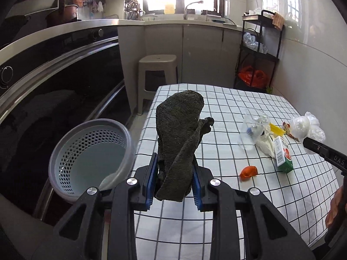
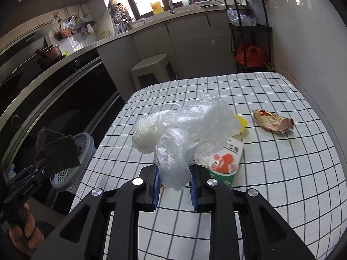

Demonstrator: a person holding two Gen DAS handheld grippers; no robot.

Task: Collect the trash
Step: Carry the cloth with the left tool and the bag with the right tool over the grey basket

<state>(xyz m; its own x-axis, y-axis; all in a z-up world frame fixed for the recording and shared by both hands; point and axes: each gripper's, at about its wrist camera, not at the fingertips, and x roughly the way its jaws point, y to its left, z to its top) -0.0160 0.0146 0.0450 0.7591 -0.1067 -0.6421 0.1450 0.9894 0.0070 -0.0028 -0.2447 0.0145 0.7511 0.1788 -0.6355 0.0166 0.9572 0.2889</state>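
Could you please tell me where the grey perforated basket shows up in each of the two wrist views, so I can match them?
Left wrist view: the basket sits lower left, beside the table's left edge, just left of the cloth in the left claw.
Right wrist view: the basket is at the left edge, partly behind that cloth.
Shared landmark: the beige stool.

Rag [image 1: 180, 140]: dark grey terry cloth, rough, matt nap. Bag [image 2: 186, 127]: thin clear plastic film, crinkled, faint sheen. Basket [image 1: 91, 153]: grey moulded plastic, perforated wall, matt. Tablecloth [image 1: 227, 106]: white cloth with black grid, smooth, matt. Carton [image 1: 284, 156]: printed paperboard, slightly glossy. Cup [image 1: 253, 127]: clear hard plastic, shiny. Wrapper [image 2: 273, 120]: printed foil, creased, glossy. Oven front [image 1: 65, 69]: black glass, mirror gloss, brushed metal trim. Stool [image 1: 157, 69]: beige plastic, matt.
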